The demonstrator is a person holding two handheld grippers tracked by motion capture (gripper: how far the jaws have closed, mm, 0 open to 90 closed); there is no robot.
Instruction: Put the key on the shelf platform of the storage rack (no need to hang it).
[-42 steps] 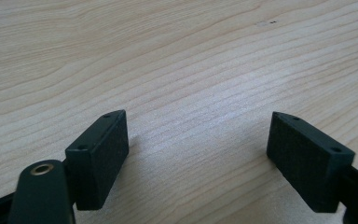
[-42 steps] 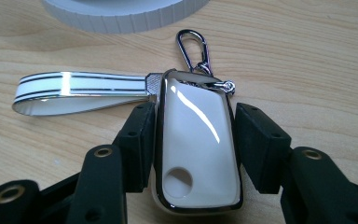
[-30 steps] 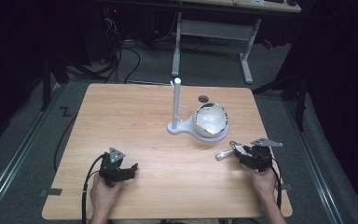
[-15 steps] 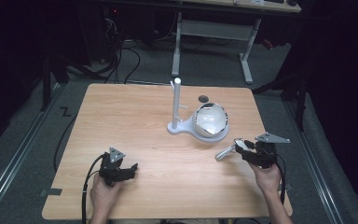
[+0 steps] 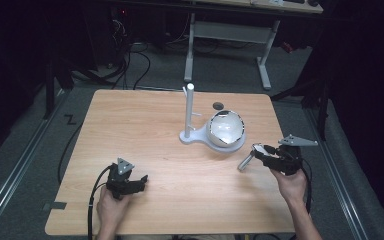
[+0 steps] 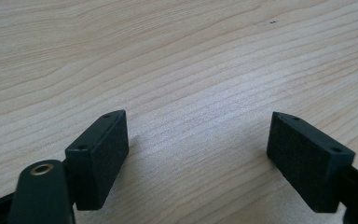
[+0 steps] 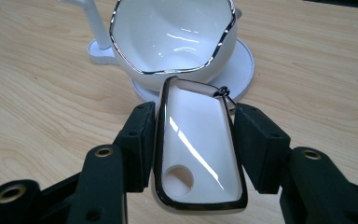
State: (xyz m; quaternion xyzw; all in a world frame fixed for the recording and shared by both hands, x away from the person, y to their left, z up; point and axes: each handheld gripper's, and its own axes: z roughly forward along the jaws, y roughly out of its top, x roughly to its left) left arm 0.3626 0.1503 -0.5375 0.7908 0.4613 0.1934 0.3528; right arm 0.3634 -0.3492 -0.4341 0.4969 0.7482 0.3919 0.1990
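One white ladle (image 7: pixel 198 149) clamped in the right claw (image 5: pixel 266 155), raised near the desk's (image 5: pixel 145 125) right edge; one white bowl (image 5: pixel 226 129), one stand (image 5: pixel 190 117) mid-desk. Left claw (image 6: pixel 196 154) apart, empty, near the front edge.

The left gripper (image 5: pixel 139 181) rests low with jaws apart; the right gripper (image 5: pixel 256 150), raised, is clamped.

In the right gripper view, the bowl (image 7: pixel 175 39) is cut off by the top edge, and the stand (image 7: pixel 86 18) beside it is seen only at its lowest part. The ladle (image 7: pixel 198 149) held in the right tool (image 7: pixel 196 144) has its sides covered by the pads.
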